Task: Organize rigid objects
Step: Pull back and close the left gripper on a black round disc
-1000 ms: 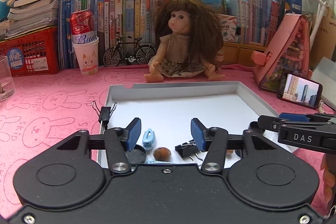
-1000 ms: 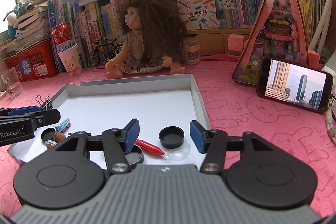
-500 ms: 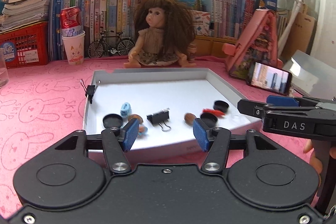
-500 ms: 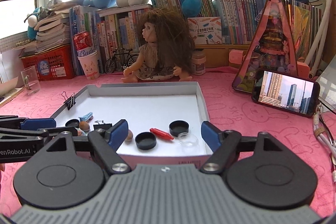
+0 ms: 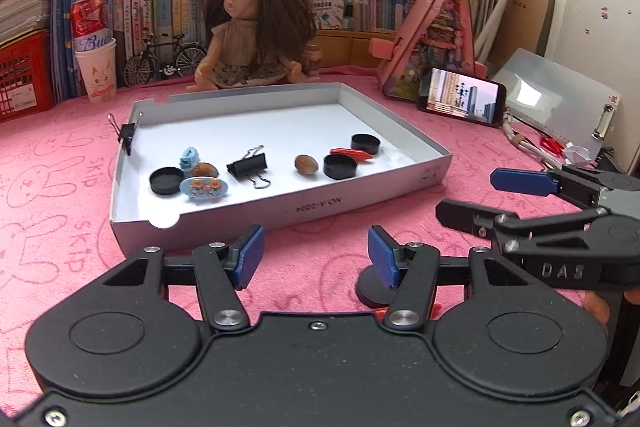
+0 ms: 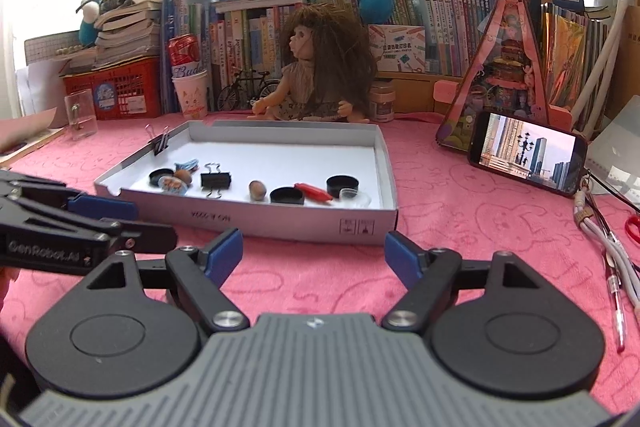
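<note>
Tongs first: my left gripper stands half open with nothing between the pads. My right gripper has spread wide since a second ago and is empty too. Both were reaching over the small things in the tray then; now they hang over the pink cloth, short of the tray's near wall.

A black cap lies on the cloth, partly hidden under my left tongs' right finger, with a scrap of red beside it. It is outside the tray, so I judge the sorting unfinished.

Inside the tray, along the near side, lie three more caps, a binder clip, two nuts, a red piece and blue hair clips. Beyond sits the doll.
</note>
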Action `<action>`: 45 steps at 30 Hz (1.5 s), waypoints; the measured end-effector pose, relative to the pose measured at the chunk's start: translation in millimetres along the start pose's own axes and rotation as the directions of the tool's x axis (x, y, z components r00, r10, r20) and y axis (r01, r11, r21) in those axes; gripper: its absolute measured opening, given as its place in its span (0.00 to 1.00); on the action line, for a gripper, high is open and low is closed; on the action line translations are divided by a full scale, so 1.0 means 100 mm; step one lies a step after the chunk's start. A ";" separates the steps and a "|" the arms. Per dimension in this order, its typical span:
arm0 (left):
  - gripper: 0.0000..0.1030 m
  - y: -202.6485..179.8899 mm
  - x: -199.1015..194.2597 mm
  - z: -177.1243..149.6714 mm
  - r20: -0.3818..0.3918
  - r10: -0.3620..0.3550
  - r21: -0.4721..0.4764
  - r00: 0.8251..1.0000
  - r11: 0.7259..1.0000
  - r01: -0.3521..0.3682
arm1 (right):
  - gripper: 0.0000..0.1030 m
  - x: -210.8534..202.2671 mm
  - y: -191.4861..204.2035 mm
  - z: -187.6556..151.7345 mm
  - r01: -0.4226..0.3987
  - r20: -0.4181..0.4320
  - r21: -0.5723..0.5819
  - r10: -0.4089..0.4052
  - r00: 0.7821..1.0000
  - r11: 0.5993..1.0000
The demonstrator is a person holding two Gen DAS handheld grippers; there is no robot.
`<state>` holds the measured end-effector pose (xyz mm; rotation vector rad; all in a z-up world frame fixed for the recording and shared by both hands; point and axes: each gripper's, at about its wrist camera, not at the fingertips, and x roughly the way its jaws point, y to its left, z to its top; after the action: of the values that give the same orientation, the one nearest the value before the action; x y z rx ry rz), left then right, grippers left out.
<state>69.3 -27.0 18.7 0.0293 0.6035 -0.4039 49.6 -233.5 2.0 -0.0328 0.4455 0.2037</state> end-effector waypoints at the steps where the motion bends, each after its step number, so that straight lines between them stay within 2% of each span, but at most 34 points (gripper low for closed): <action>1: 0.52 -0.02 0.01 0.00 -0.004 -0.010 0.003 1.000 1.000 0.010 | 0.85 -0.02 0.01 -0.03 -0.003 0.000 -0.007 0.003 1.000 1.000; 6: 0.45 -0.10 0.11 -0.03 -0.041 -0.052 0.001 0.998 0.999 0.052 | 0.85 -0.10 0.08 -0.14 -0.013 -0.009 -0.052 0.013 1.000 0.999; 12: 0.34 -0.15 0.25 -0.07 -0.083 -0.072 -0.017 0.994 0.997 0.071 | 0.85 -0.14 0.07 -0.22 -0.015 -0.027 -0.040 0.014 1.000 0.999; 14: 0.32 -0.17 0.27 -0.08 -0.077 -0.066 -0.010 0.995 0.998 0.065 | 0.85 -0.15 0.06 -0.25 -0.018 -0.032 -0.035 0.017 0.999 0.999; 19: 0.15 -0.21 0.28 -0.07 -0.069 -0.073 -0.001 0.995 0.997 0.073 | 0.85 -0.15 0.06 -0.28 -0.032 -0.043 -0.033 0.031 0.999 0.999; 21: 0.14 -0.22 0.27 -0.08 -0.060 -0.055 0.014 0.997 0.998 0.056 | 0.85 -0.15 0.08 -0.29 -0.039 -0.045 -0.034 0.038 0.998 0.999; 26: 0.13 -0.18 0.23 -0.10 -0.050 -0.024 0.018 0.998 1.000 0.025 | 0.85 -0.16 0.12 -0.31 -0.050 -0.046 -0.044 0.048 0.998 0.998; 34: 0.16 -0.20 0.14 -0.14 -0.046 -0.053 0.044 0.998 0.997 0.055 | 0.85 -0.15 0.15 -0.33 -0.066 -0.059 -0.046 0.064 0.996 0.997; 40: 0.34 -0.26 0.18 -0.15 -0.056 -0.074 0.046 0.996 0.996 0.076 | 0.85 -0.15 0.21 -0.36 -0.088 -0.070 -0.064 0.084 0.994 0.994; 42: 0.33 -0.29 0.20 -0.16 -0.064 -0.078 0.055 0.995 0.995 0.082 | 0.85 -0.15 0.22 -0.37 -0.097 -0.073 -0.062 0.092 0.993 0.993; 43: 0.29 -0.30 0.21 -0.16 -0.069 -0.071 0.060 0.995 0.995 0.075 | 0.85 -0.15 0.23 -0.37 -0.101 -0.075 -0.061 0.097 0.992 0.993; 45: 0.29 -0.30 0.21 -0.17 -0.059 -0.043 0.055 0.997 0.997 0.046 | 0.85 -0.15 0.25 -0.38 -0.110 -0.078 -0.062 0.105 0.991 0.992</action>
<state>64.5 -59.6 -4.3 0.0817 0.6508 -0.4640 15.3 -214.2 -25.4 -0.0821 0.5155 0.3246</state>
